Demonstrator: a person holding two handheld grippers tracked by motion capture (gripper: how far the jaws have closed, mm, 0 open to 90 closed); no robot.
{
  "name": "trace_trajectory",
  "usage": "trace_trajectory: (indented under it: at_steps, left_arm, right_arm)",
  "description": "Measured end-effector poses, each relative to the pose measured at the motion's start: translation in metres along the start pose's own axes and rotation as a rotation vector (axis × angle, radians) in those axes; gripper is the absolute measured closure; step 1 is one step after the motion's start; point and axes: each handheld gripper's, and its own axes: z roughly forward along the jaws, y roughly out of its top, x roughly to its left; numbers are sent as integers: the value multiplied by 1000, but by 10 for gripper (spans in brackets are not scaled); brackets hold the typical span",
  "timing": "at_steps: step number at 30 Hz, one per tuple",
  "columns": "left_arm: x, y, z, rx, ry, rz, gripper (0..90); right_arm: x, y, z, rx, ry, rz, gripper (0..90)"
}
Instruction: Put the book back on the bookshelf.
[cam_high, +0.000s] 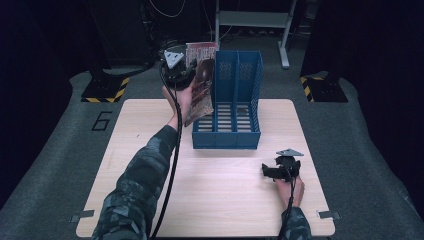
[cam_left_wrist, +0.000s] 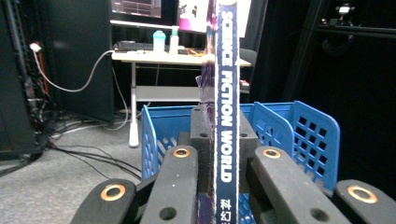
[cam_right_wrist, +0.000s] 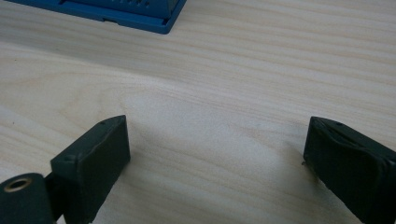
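Observation:
A magazine (cam_high: 201, 82) with a dark cover is held upright above the left compartment of the blue file rack (cam_high: 227, 107). My left gripper (cam_high: 182, 75) is shut on it, at the rack's left side. In the left gripper view the spine (cam_left_wrist: 226, 112) reads "Science Fiction World" and stands edge-on between the black jaws, with the blue rack (cam_left_wrist: 299, 135) just beyond. My right gripper (cam_high: 272, 172) rests low over the table near the front right, jaws wide apart with nothing between them. In the right gripper view its gripper (cam_right_wrist: 217, 149) hovers over bare wood.
The wooden table (cam_high: 150, 165) has a rack corner (cam_right_wrist: 154, 18) showing in the right gripper view. Beyond the table stand a white desk (cam_left_wrist: 159, 58) with bottles, cables on the floor, and black stands with yellow-striped bases (cam_high: 105, 92).

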Motion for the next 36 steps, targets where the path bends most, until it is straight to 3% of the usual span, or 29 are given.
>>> trace_trajectory:
  at_steps: [16,27,36]
  left_arm:
    - [4,-20,12,-31,35,-43,839]
    - [6,-37,15,-86,46,-75,838]
    - [2,-50,14,-144,72,-66,838]
  right_arm:
    - [0,0,0,0,0,0,67]
    - [0,0,0,0,0,0,67]
    - [0,0,0,-2,0,2,68]
